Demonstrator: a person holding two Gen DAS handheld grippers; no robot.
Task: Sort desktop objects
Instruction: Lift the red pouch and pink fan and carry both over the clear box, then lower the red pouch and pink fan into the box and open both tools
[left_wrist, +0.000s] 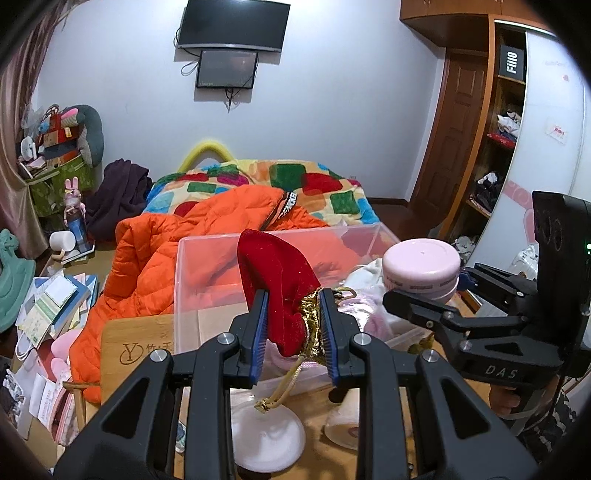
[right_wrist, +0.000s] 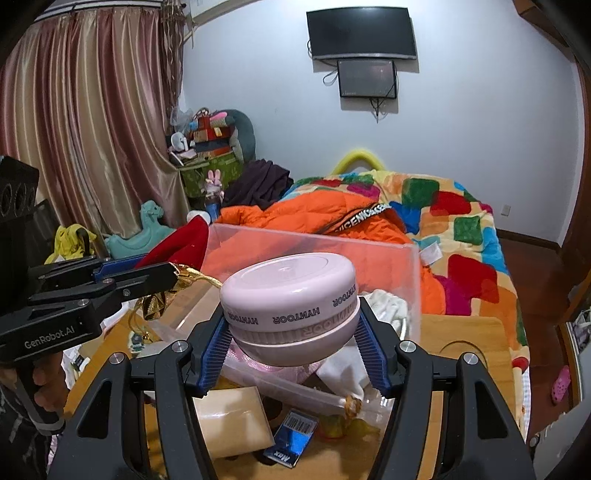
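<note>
My left gripper (left_wrist: 293, 332) is shut on a red velvet pouch (left_wrist: 277, 284) with gold trim and a gold drawstring that dangles below. It hangs over the near edge of a clear plastic bin (left_wrist: 207, 258). In the right wrist view the same pouch (right_wrist: 177, 247) shows at the left, pinched in the left gripper (right_wrist: 162, 275). My right gripper (right_wrist: 293, 345) is shut on a round pink lidded container (right_wrist: 291, 306) marked HYNTOOR, held over the clear plastic bin (right_wrist: 369, 251). That pink container (left_wrist: 421, 267) shows at the right of the left wrist view, clamped in the right gripper (left_wrist: 417, 299).
The bin holds white and pink cloth (right_wrist: 388, 302). On the wooden desk (left_wrist: 314, 406) below lie a white round base (left_wrist: 266, 432), a tape roll (left_wrist: 343, 424), a beige card (right_wrist: 232, 421) and a blue packet (right_wrist: 291, 435). A bed with an orange jacket (left_wrist: 155, 258) lies behind.
</note>
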